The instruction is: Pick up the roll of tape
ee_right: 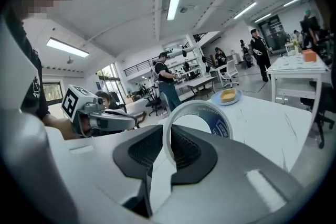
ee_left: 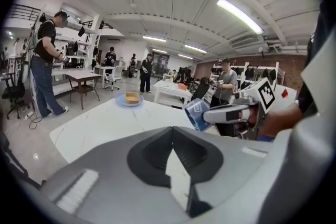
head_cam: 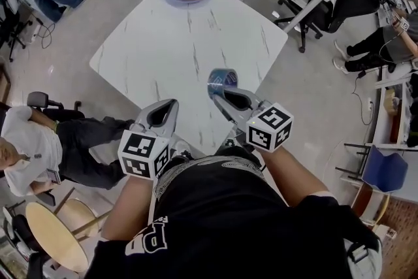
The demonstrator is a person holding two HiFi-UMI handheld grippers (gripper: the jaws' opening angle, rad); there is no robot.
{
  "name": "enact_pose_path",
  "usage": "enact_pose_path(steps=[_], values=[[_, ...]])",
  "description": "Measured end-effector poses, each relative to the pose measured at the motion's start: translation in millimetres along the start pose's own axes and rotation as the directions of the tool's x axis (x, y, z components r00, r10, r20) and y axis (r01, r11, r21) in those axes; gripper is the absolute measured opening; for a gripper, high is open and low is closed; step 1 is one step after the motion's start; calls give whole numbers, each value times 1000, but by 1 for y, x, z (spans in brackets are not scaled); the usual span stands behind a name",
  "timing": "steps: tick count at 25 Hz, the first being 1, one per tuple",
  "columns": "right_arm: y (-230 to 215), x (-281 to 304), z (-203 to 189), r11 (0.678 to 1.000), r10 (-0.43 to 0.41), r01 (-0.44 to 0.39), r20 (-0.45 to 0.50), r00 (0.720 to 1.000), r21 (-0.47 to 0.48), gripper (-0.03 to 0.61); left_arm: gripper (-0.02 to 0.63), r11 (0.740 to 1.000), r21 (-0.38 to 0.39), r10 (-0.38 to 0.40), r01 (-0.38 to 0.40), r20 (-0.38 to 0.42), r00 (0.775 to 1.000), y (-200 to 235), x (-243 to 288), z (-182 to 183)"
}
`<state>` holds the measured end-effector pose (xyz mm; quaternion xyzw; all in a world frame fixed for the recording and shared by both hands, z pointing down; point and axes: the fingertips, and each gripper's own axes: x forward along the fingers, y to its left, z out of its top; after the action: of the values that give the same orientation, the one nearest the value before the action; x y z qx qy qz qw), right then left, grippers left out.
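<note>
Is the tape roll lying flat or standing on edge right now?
On edge: the roll of tape stands upright with its wall pinched in the right claw.

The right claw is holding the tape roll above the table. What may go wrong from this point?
1. The right claw pinches only the thin wall of the tape roll, so the roll may twist or slip out.
2. The roll hangs near the edge of the table; if dropped, it may roll off onto the floor.
</note>
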<state>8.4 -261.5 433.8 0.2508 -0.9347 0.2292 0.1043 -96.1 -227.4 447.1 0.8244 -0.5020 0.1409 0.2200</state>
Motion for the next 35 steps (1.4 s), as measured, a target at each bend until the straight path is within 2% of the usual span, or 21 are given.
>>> enact_pose_path(steps=[6, 12, 35], values=[[7, -21, 4, 997, -22, 15, 89, 996, 81, 44, 58, 1000, 20, -20, 20, 4, 1000, -10, -5, 3], [13, -34, 5, 995, -20, 6, 136, 990, 97, 44, 58, 999, 31, -31, 31, 11, 999, -14, -3, 4], [11, -43, -1, 996, -40, 30, 118, 992, 90, 44, 58, 997, 43, -65, 63, 26, 998, -28, 0, 15]])
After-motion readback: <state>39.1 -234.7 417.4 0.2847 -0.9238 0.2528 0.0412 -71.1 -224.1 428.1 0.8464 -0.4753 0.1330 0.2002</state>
